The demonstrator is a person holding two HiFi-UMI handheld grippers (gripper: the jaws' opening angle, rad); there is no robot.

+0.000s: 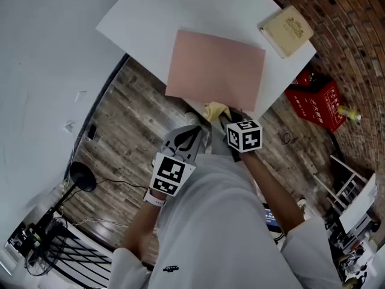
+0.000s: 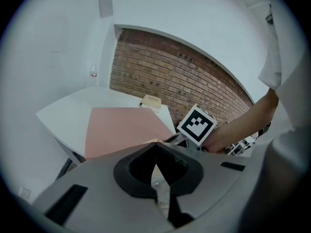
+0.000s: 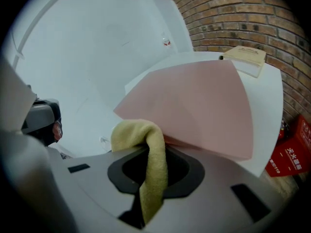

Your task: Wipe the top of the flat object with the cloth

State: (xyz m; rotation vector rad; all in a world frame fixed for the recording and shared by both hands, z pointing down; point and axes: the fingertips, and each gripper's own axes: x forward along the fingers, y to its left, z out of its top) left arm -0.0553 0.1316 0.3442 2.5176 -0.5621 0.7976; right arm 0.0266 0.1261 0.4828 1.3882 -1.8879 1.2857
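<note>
A flat pink board point(image 1: 216, 71) lies on the white table point(image 1: 138, 17), its near edge at the table's front. My right gripper point(image 1: 221, 118) hovers just before that near edge, shut on a yellow cloth point(image 1: 215, 109). In the right gripper view the cloth point(image 3: 138, 132) bulges out over the jaws and hangs down between them, with the pink board point(image 3: 194, 101) right ahead. My left gripper point(image 1: 194, 131) is held beside the right one, off the table, its jaws shut with nothing in them. In the left gripper view the board point(image 2: 121, 127) lies beyond the jaw tips point(image 2: 156, 143).
A tan book-like box point(image 1: 287, 30) sits at the table's far right corner. On the wooden floor to the right lies a red box point(image 1: 316, 104). A black lamp point(image 1: 81, 176) and cables stand at the lower left. A brick wall point(image 2: 194, 81) runs behind the table.
</note>
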